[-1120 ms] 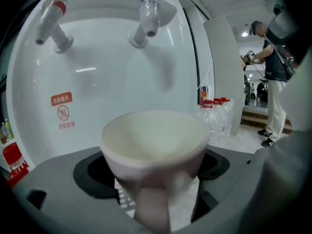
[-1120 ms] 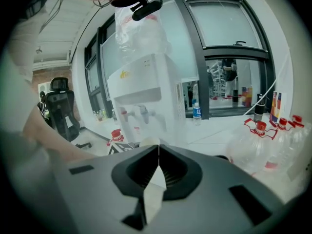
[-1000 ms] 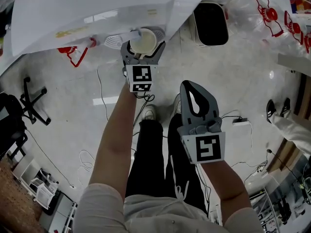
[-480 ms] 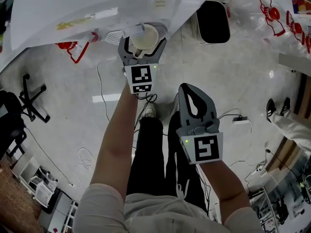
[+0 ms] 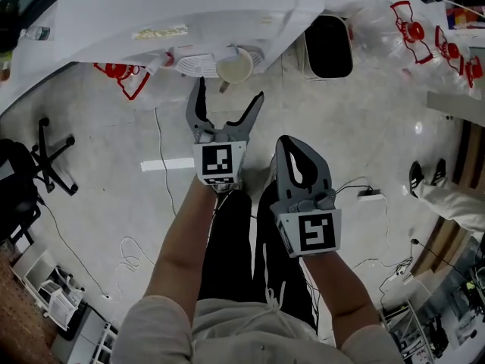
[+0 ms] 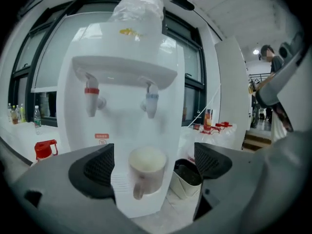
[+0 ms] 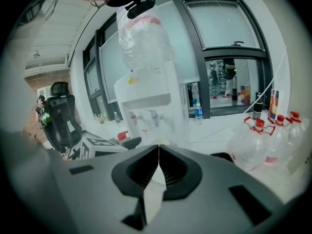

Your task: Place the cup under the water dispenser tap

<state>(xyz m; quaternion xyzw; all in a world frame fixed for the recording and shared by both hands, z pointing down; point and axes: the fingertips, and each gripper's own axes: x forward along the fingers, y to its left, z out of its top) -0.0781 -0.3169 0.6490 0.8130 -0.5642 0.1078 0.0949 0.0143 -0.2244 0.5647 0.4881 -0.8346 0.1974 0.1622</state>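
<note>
A cream mug (image 5: 234,65) stands on the drip tray of the white water dispenser (image 5: 174,6). In the left gripper view the mug (image 6: 146,172) sits below the blue tap (image 6: 151,101), handle toward me, with the red tap (image 6: 91,99) to its left. My left gripper (image 5: 229,91) is open wide. Its jaws have just been opening, and the mug stands free beyond its fingertips, not between them. My right gripper (image 5: 292,141) hangs lower and to the right, shut and empty, and its pads (image 7: 158,150) meet.
A black bin (image 5: 330,44) stands right of the dispenser. Water bottles with red handles (image 5: 417,25) lie at the far right. An office chair (image 5: 45,158) is at the left, cables run over the floor, and another person's legs (image 5: 447,196) are at the right edge.
My left gripper, which was around the mug, has drawn back toward me with its jaws wide. The mug stays on the tray. The right gripper has barely shifted.
</note>
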